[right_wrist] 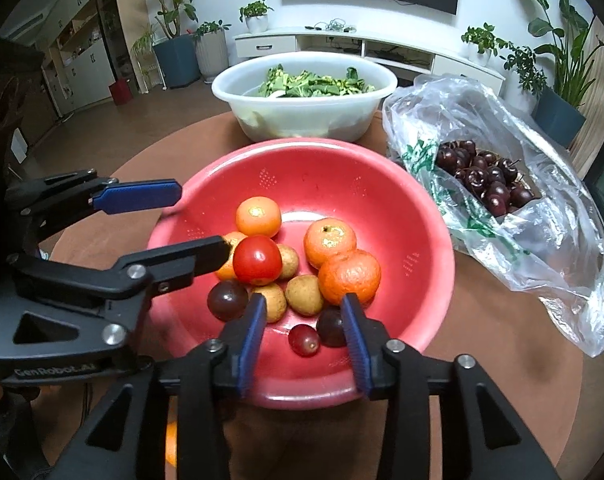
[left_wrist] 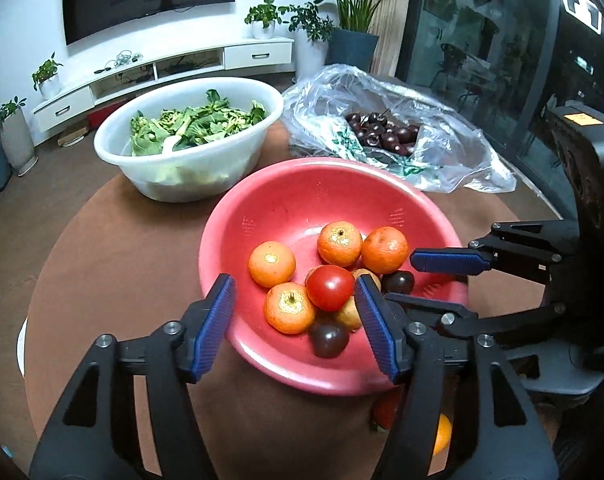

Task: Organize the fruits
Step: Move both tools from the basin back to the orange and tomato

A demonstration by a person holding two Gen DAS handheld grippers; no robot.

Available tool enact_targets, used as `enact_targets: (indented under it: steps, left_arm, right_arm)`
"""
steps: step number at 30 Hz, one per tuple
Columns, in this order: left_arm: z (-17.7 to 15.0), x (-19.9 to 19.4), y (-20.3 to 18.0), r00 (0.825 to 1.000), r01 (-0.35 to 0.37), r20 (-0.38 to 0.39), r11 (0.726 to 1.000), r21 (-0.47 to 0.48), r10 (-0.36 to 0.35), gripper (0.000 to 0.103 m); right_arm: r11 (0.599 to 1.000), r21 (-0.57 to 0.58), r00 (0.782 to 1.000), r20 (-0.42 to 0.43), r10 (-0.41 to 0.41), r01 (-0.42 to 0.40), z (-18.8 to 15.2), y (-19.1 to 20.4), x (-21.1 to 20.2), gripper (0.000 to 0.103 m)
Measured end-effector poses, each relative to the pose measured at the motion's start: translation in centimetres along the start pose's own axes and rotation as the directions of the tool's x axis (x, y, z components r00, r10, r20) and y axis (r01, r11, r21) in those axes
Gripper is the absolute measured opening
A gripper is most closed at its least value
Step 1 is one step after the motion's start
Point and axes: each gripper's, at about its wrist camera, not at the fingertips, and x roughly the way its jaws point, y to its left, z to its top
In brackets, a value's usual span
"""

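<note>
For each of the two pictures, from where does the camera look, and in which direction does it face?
Left wrist view: on the left gripper, facing forward and down into the red bowl; the right gripper enters from the right.
Right wrist view: on the right gripper, looking into the same red bowl; the left gripper enters from the left.
Shared: bowl, red tomato, white basin, bag of cherries, round table.

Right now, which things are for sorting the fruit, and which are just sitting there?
For the job: red bowl, oranges, red tomato, bag of cherries, left hand-held gripper, right hand-held gripper.

Just sitting there: white bowl of greens, potted plants.
</note>
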Motion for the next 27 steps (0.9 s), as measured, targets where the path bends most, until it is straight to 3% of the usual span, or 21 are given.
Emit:
enact_targets:
  steps: [2, 7, 9, 18, 22, 27]
  left_arm:
    - [-0.5, -1.4, 0.4, 0.999, -0.001, 0.032, 1.000, -0.026, 0.001, 0.074]
    - [-2.5, -4.5, 1.0, 0.997, -0.004, 0.079, 0.997, -0.083, 0.010, 0.096]
    - [-4.0, -5.6, 1.1, 0.996, -0.010, 0.088, 0.994, -0.108, 0.020, 0.100]
    - [-12.2, -9.2, 0.1, 0.995, -0.055, 0.071, 0.975, -0.215, 0.072, 0.102]
    - [-16.0, -10.8, -0.7, 0.995, -0.064, 0.059, 0.962, -0.266, 0.082, 0.103]
    - [-19.3, -11.8, -2.6, 0.995, -0.077, 0.035, 0.962, -0.260, 0.089, 0.103]
  right_arm:
    - [1.000, 0.006, 1.000, 0.016, 0.000, 0.000, -0.3, 0.0, -0.9, 0.045]
    - [0.998, 0.057, 0.998, 0.064, 0.017, -0.021, -1.8, -0.3, -3.5, 0.061]
    - [0.995, 0.089, 0.996, 0.078, 0.032, -0.039, -3.2, -0.2, -4.6, 0.067]
    - [0.982, 0.155, 0.994, 0.047, 0.097, -0.103, -10.1, 2.4, -5.5, 0.071]
    - [0.981, 0.160, 0.993, 0.017, 0.113, -0.114, -11.0, 3.5, -4.7, 0.070]
    - [0.985, 0.138, 0.994, 0.013, 0.105, -0.106, -10.8, 4.8, -3.8, 0.070]
